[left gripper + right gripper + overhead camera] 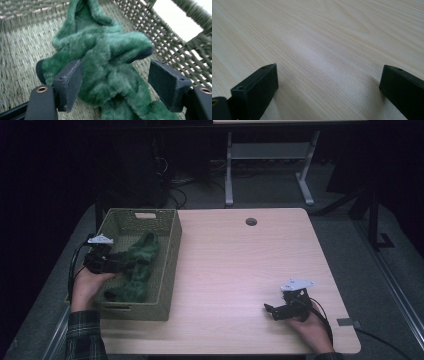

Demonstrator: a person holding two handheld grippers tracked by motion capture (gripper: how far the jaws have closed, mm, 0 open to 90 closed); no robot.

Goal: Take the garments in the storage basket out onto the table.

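A green furry cloth [138, 266] lies crumpled inside the woven green basket [172, 265] on the table's left side. My left gripper [131, 261] reaches into the basket from the left, and it stands open with its jaws on either side of the green furry cloth [107, 72], not pressing it. My right gripper [268, 309] rests low over the bare wooden table [235, 270] near the front right, open, with only the wooden table [324, 50] between its jaws.
The basket takes up the table's left edge and has a handle slot in its far wall. A round cable hole [251, 222] sits at the table's back. Another desk's legs [229, 170] and cables stand on the floor beyond.
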